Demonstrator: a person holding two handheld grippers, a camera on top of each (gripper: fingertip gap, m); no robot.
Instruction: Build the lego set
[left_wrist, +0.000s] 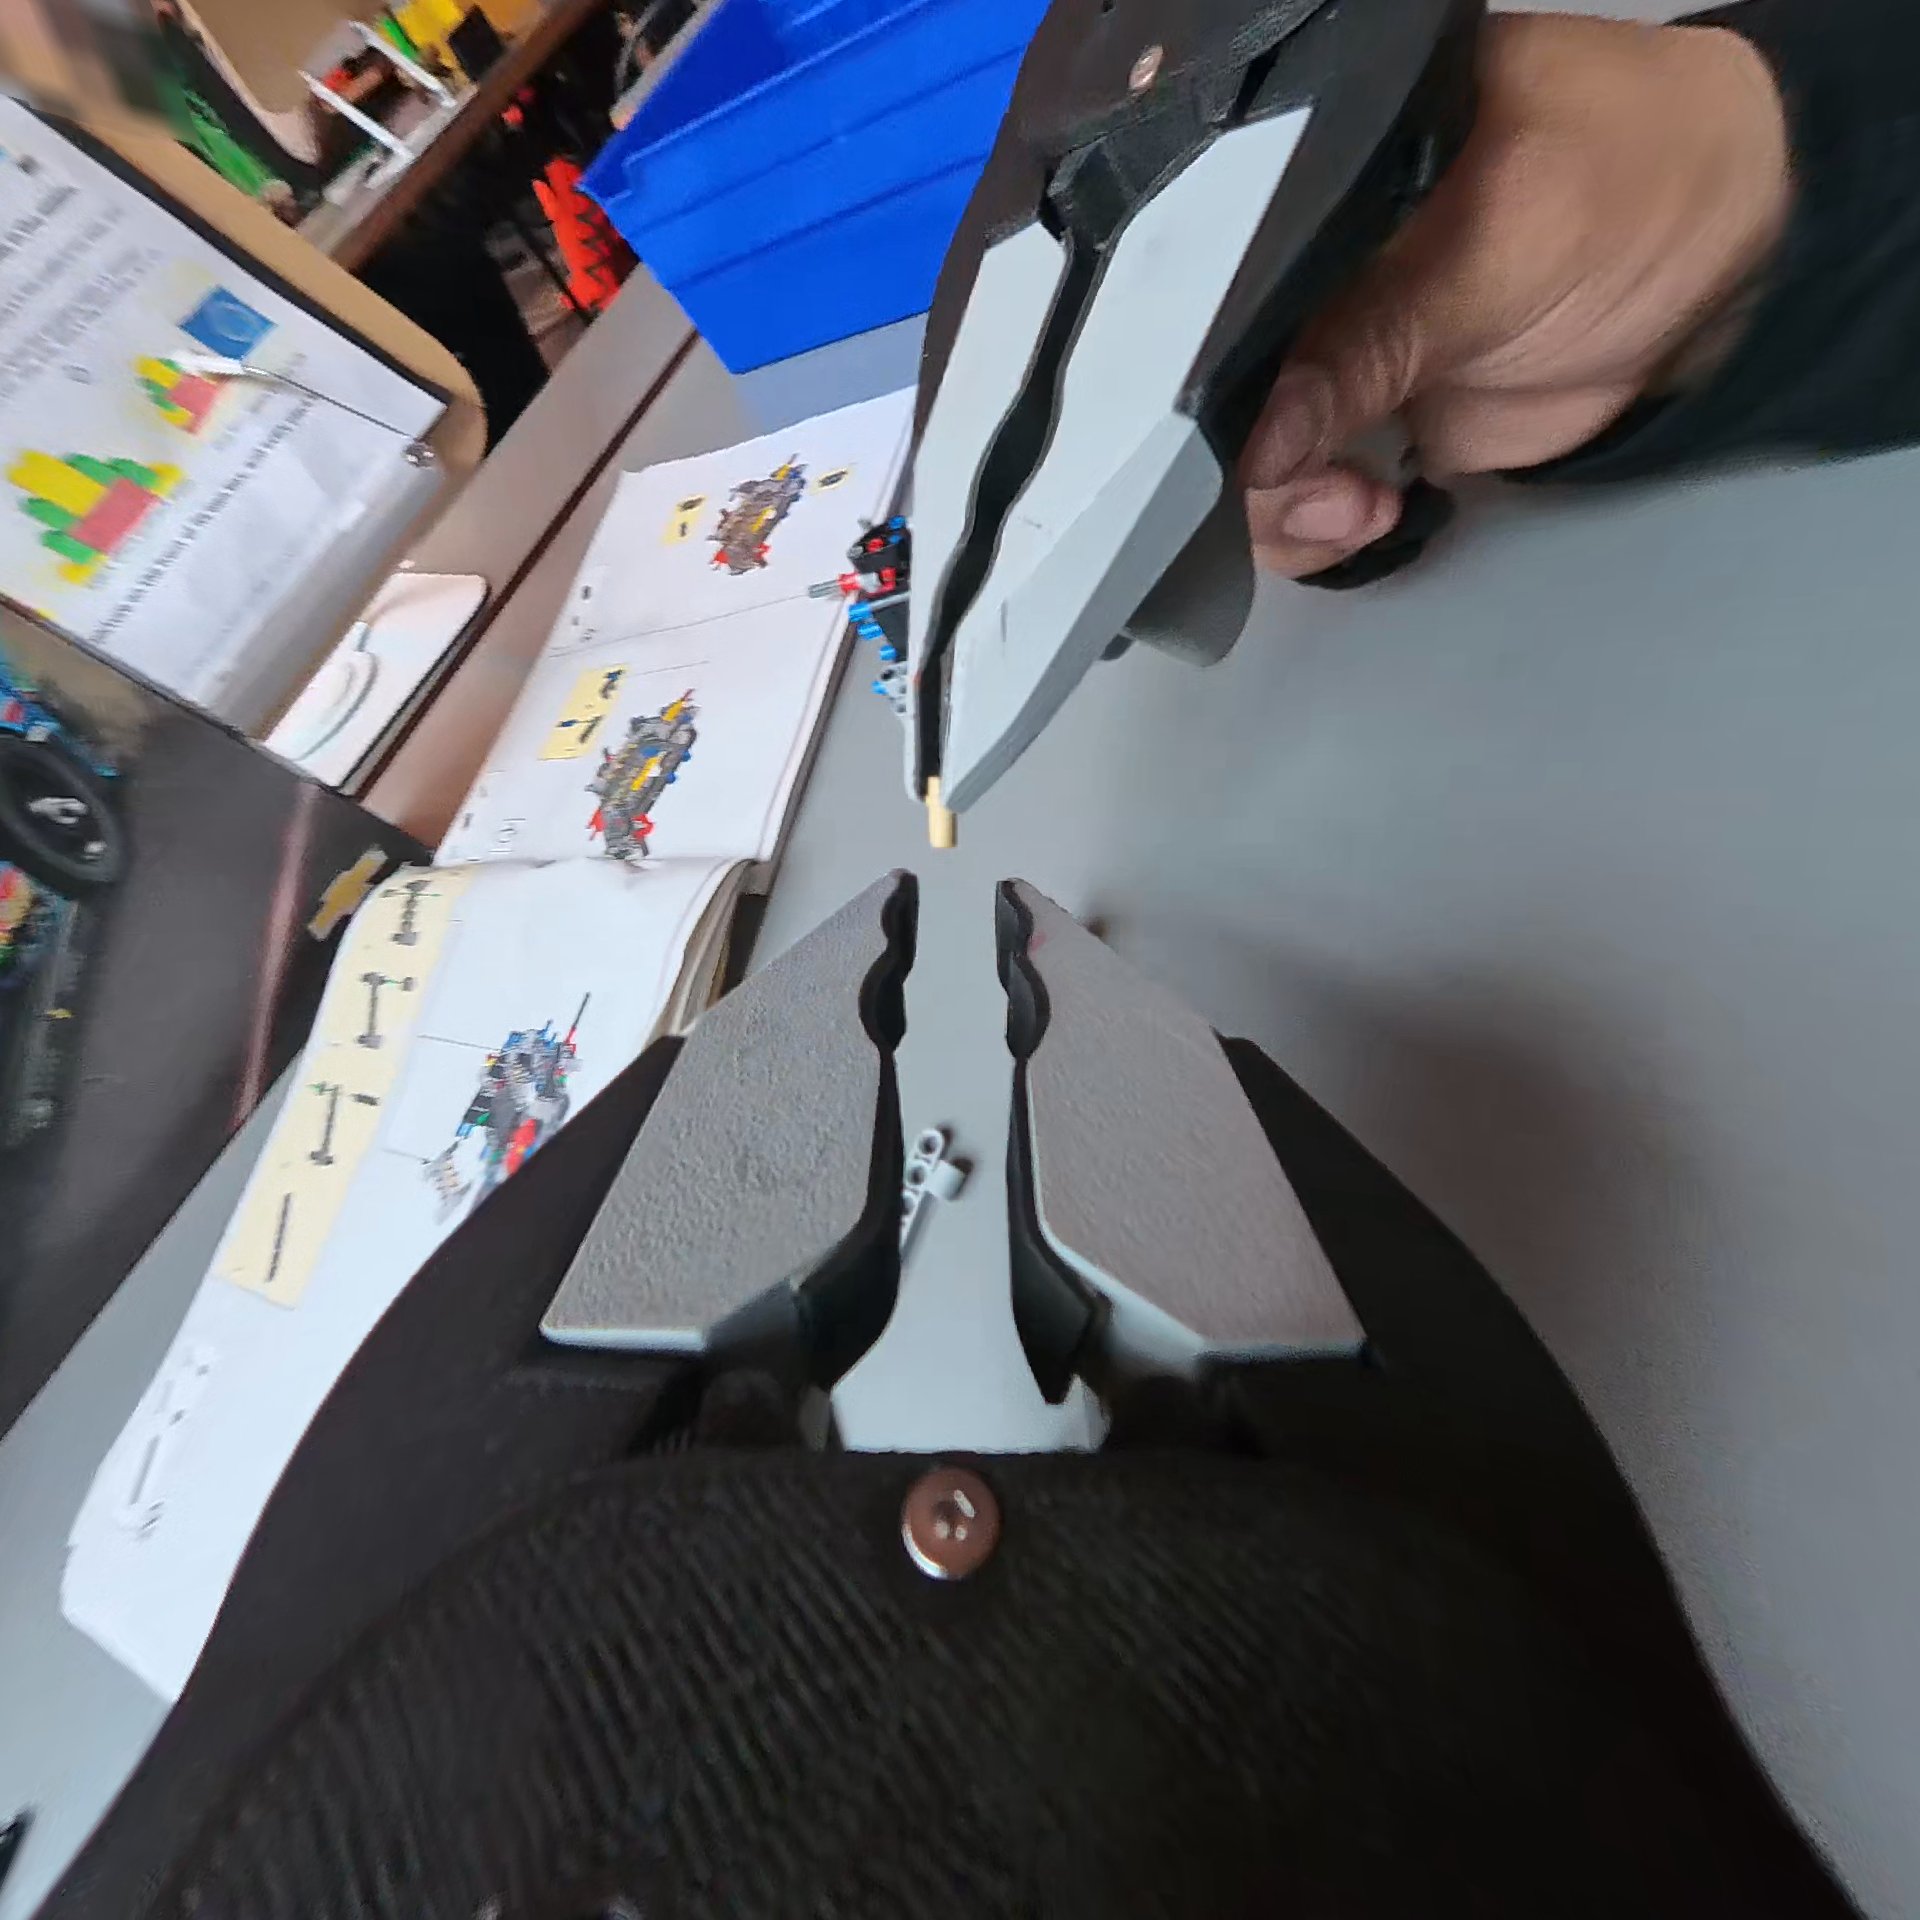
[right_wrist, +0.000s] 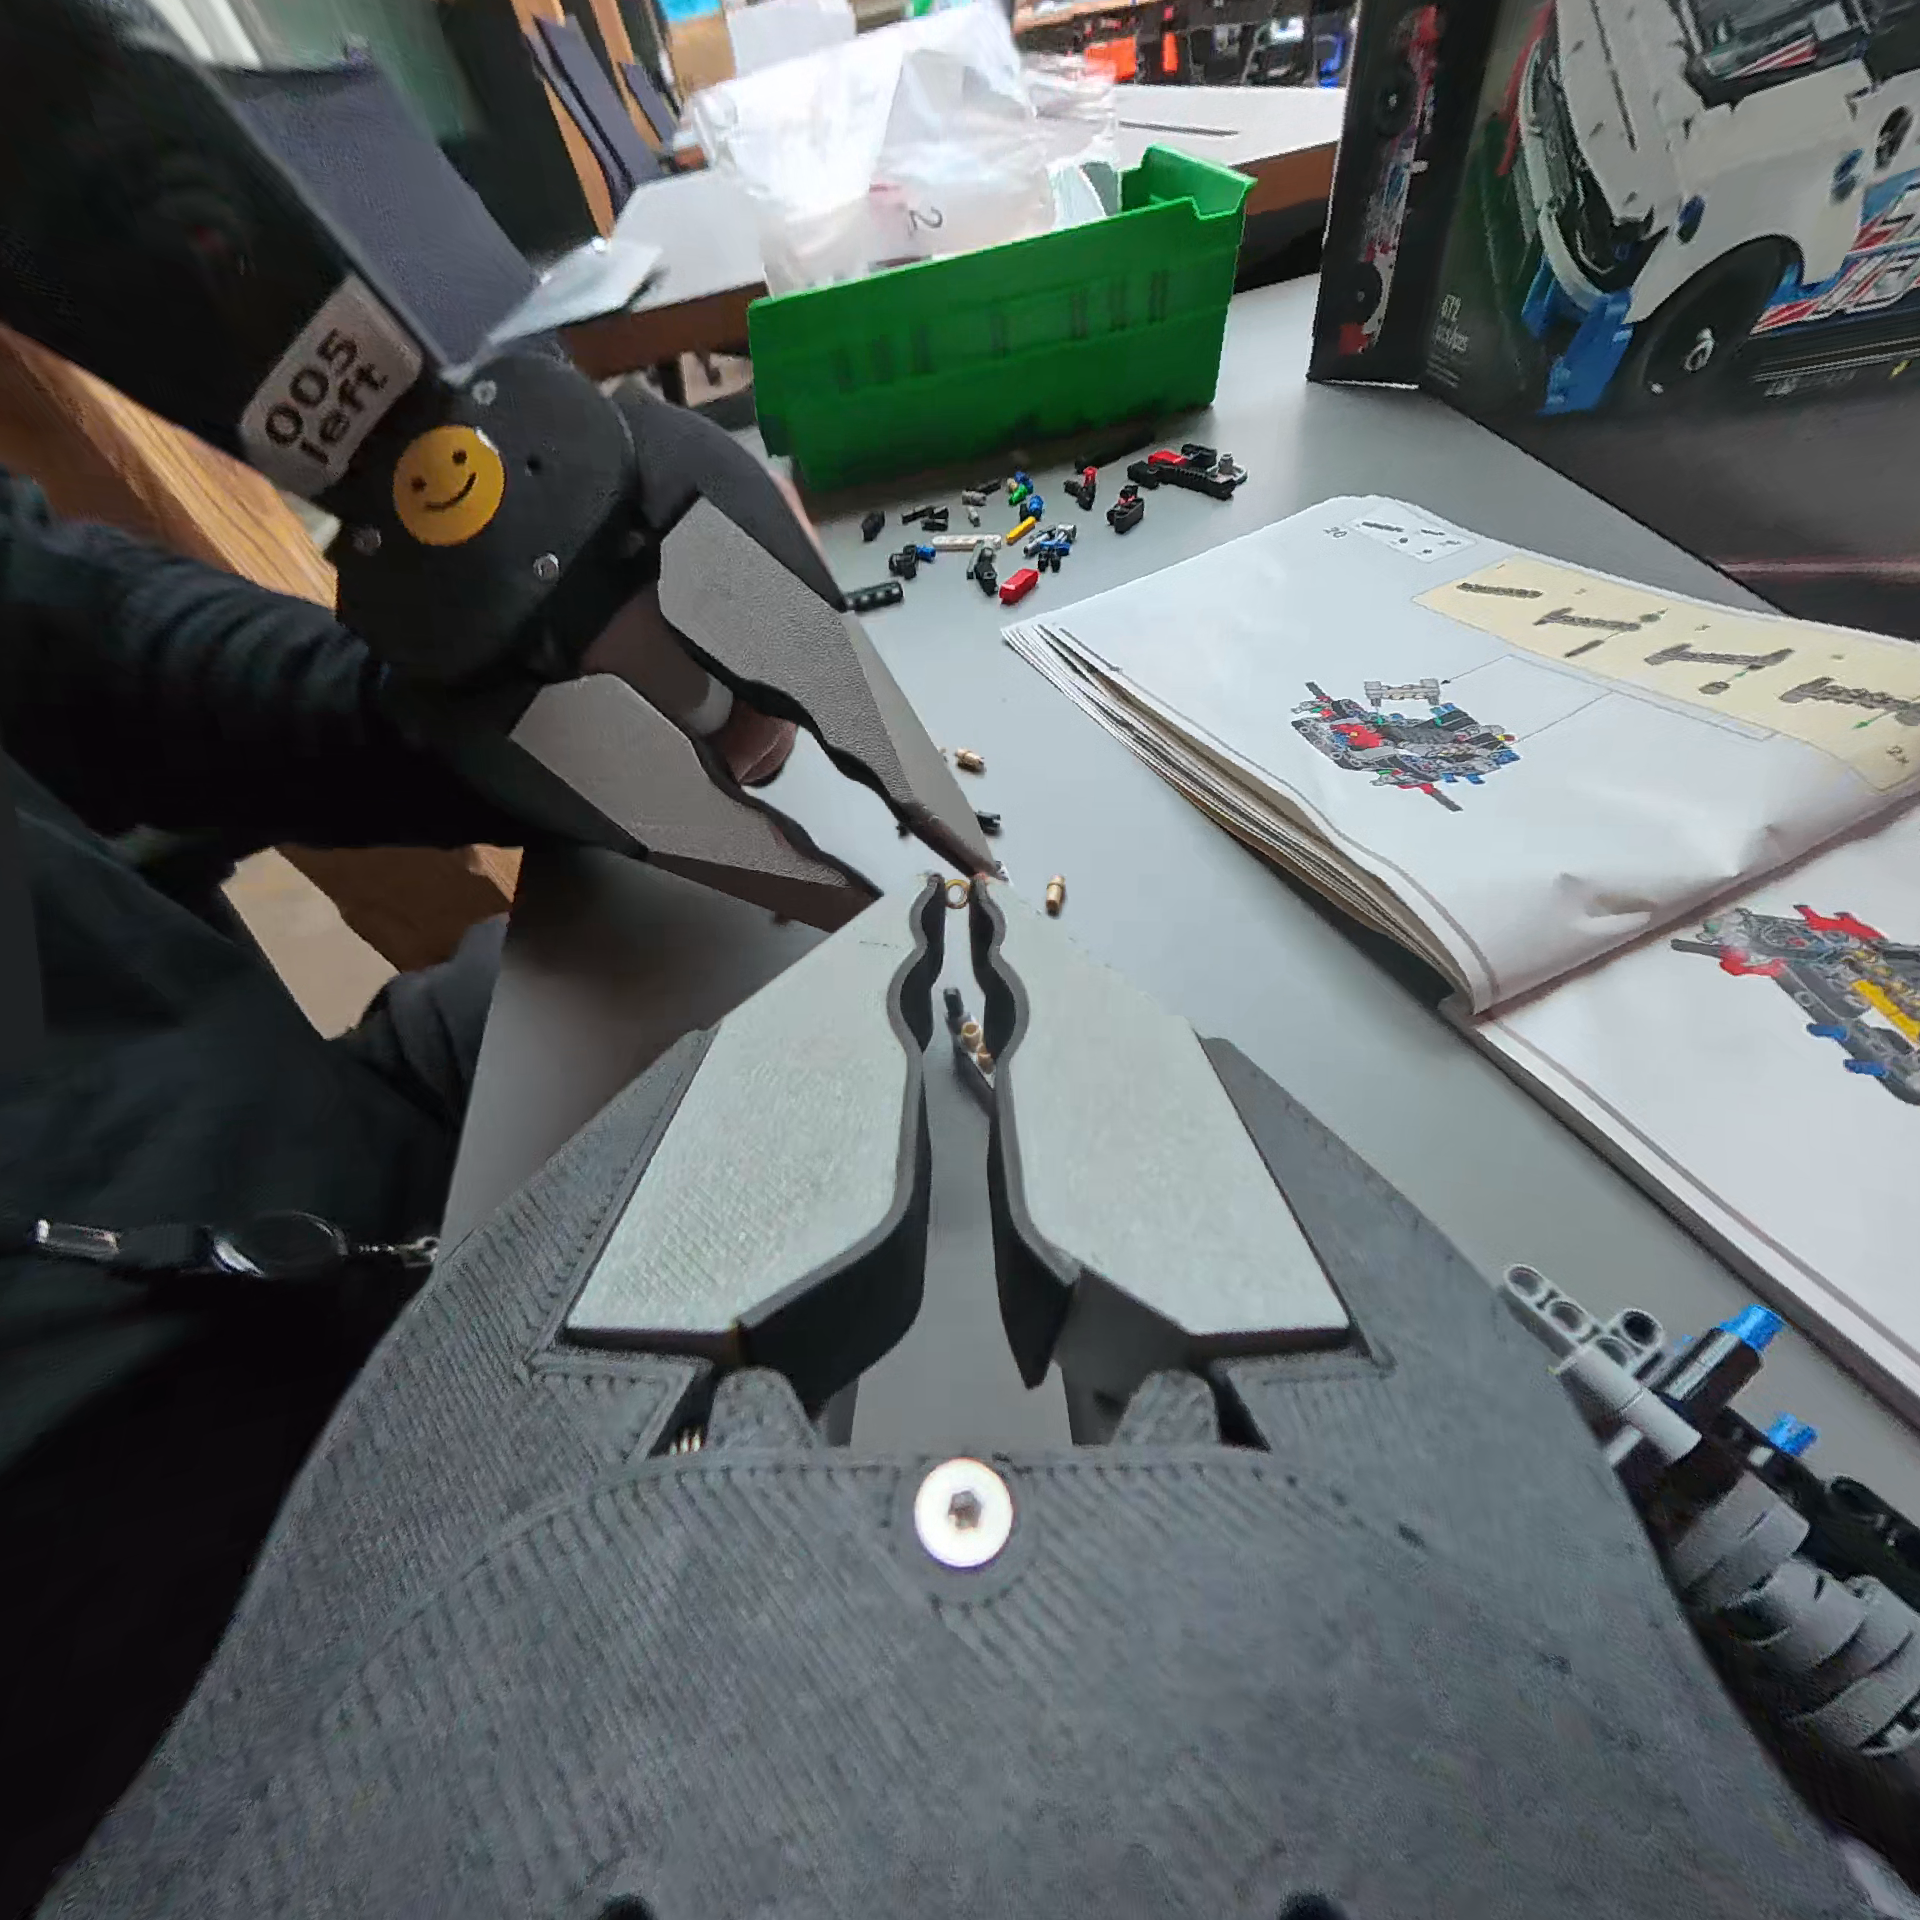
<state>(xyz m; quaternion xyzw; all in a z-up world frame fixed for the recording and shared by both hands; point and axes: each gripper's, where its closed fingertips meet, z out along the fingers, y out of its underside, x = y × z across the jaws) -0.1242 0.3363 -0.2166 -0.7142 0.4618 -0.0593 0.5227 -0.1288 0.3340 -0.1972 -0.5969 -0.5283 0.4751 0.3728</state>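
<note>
My right gripper (right_wrist: 954, 899) is shut on a small tan pin (right_wrist: 956, 890) and holds it just above the grey table (right_wrist: 1195, 1039). In the left wrist view this gripper (left_wrist: 940, 790) comes down from the top, with the tan pin (left_wrist: 943, 823) sticking out of its tips. My left gripper (left_wrist: 956, 891) is open and empty, its tips just short of the pin. It shows from the upper left in the right wrist view (right_wrist: 935, 883). A small grey piece (left_wrist: 932, 1164) lies on the table between the left fingers. A dark beam with tan pins (right_wrist: 971, 1039) lies under the right fingers.
Two loose tan pins (right_wrist: 1055, 894) lie near the tips. A pile of small parts (right_wrist: 1039, 520) sits before a green bin (right_wrist: 997, 332). The open instruction booklet (right_wrist: 1455, 748) and set box (right_wrist: 1662, 208) are to the right. A partly built assembly (right_wrist: 1714, 1455) lies near right. A blue bin (left_wrist: 810, 187) stands behind.
</note>
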